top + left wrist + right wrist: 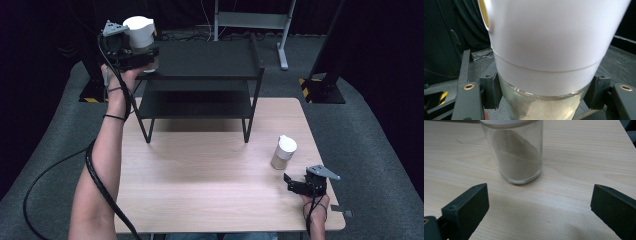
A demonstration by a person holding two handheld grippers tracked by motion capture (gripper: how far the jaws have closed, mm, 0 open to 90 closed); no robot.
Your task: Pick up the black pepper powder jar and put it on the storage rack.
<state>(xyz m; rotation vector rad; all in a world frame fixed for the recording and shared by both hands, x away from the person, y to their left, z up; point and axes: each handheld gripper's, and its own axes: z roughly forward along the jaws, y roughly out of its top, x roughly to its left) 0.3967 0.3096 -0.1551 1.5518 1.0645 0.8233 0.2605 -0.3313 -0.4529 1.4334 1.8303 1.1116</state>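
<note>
High view: a white-capped jar [141, 34] is held clamped in the left gripper [131, 50] above the black shelf [200, 60] — grip sits low on glass; slipping is possible. Right gripper [305, 185], fingers apart, rests on the tabletop [200, 175] near a second jar [283, 152].

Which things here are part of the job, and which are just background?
In play:
- left hand-held gripper, shut on a white-lidded jar near the black shelf's top tier
- right hand-held gripper, open before a second jar of powder on the table

Background:
- grey stand
- striped floor bases
</note>
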